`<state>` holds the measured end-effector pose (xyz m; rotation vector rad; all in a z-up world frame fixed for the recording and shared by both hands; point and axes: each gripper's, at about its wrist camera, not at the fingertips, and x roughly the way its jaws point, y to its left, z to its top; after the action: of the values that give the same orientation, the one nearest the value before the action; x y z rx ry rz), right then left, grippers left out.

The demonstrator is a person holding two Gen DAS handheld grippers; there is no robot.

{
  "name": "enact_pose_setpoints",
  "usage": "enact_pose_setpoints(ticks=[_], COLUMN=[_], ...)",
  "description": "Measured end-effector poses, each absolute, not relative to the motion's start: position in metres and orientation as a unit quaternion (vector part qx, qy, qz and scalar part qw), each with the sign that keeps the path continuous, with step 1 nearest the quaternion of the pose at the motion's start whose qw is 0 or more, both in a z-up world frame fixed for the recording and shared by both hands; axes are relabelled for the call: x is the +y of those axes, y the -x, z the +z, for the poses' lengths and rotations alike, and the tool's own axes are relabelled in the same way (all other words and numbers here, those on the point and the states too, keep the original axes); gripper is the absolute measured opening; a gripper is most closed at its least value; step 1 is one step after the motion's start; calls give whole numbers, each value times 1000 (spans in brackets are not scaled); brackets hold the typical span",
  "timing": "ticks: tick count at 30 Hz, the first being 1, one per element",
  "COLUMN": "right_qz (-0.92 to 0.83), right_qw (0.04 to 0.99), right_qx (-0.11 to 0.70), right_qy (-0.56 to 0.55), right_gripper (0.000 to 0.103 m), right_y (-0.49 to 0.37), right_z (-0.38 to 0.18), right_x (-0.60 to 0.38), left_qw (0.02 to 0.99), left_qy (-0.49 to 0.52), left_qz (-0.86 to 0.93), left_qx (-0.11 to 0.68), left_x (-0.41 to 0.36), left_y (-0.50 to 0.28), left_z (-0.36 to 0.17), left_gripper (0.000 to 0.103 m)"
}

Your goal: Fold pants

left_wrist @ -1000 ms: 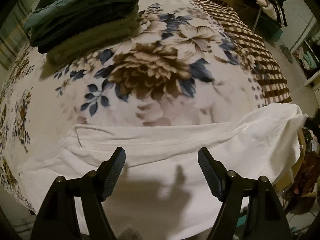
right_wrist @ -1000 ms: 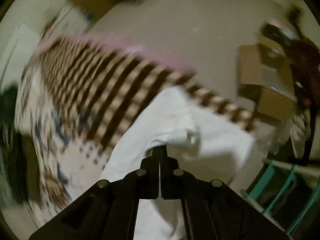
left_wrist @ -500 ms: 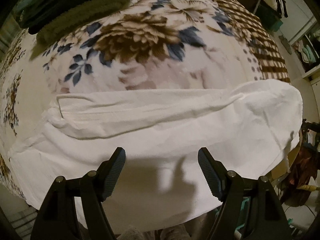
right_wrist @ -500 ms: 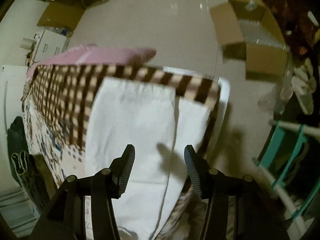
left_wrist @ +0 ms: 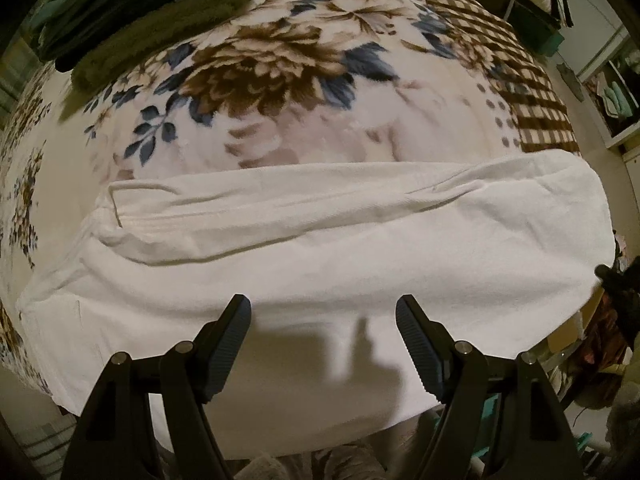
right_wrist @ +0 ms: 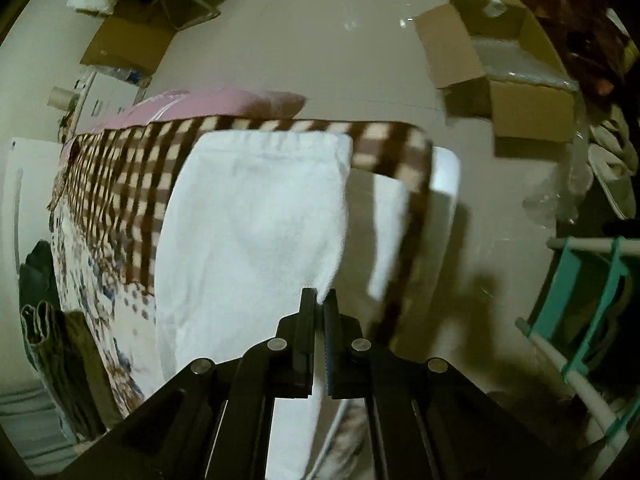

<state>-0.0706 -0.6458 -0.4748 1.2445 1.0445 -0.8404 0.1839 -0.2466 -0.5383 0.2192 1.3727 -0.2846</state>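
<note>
Since the earlier frame, the right gripper [right_wrist: 320, 300] has clamped onto the near edge of the white pants [left_wrist: 320, 240], which lie lengthwise on the floral blanket [left_wrist: 280, 80]. Left gripper [left_wrist: 323, 320] hovers above them, fingers spread apart, holding nothing.
</note>
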Motion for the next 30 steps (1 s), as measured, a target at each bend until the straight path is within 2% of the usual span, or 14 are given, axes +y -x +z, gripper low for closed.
enact_pose_setpoints(ticks=[5, 7, 8, 9, 11, 17, 23, 27, 28, 29, 30], right_qz=[-365, -349, -346, -337, -318, -213, -112, -110, -113, -117, -122], right_qw=[596, 589, 587, 591, 610, 619, 584, 566, 562, 560, 561], right_qx=[471, 510, 525, 533, 535, 596, 644, 647, 645, 642, 637], right_qy=[-538, -520, -510, -502, -490, -464, -481, -499, -505, -511, -515], right_gripper=[4, 9, 20, 40, 59, 60, 59, 55, 53, 46, 33], right_y=[82, 73, 70, 66, 58, 33, 21, 20, 20, 21, 22], right_z=[-491, -502, -503, -499, -485, -462, -489, -516, -520, -522, -522], right_x=[-650, -654, -655, -654, -647, -564, -436, -384, -375, -367, -360], left_qw=[757, 757, 758, 758, 763, 764, 737, 707, 704, 698, 690], left_qy=[-99, -94, -89, -84, -72, 8, 109, 189, 205, 224, 248], left_qz=[-130, -129, -129, -129, -121, -37, 113, 187, 197, 206, 210], left_qx=[633, 633, 634, 633, 631, 644, 658, 656, 651, 648, 646], left_x=[-251, -248, -245, -240, -220, -109, 47, 141, 156, 170, 187], left_y=[-177, -174, -173, -172, -170, -153, -121, -107, -105, -104, -103], left_z=[-546, -547, -546, -545, -539, -523, -536, -561, -565, -570, -577], left_gripper=[73, 73, 73, 73, 73, 73, 73, 73, 73, 73, 73])
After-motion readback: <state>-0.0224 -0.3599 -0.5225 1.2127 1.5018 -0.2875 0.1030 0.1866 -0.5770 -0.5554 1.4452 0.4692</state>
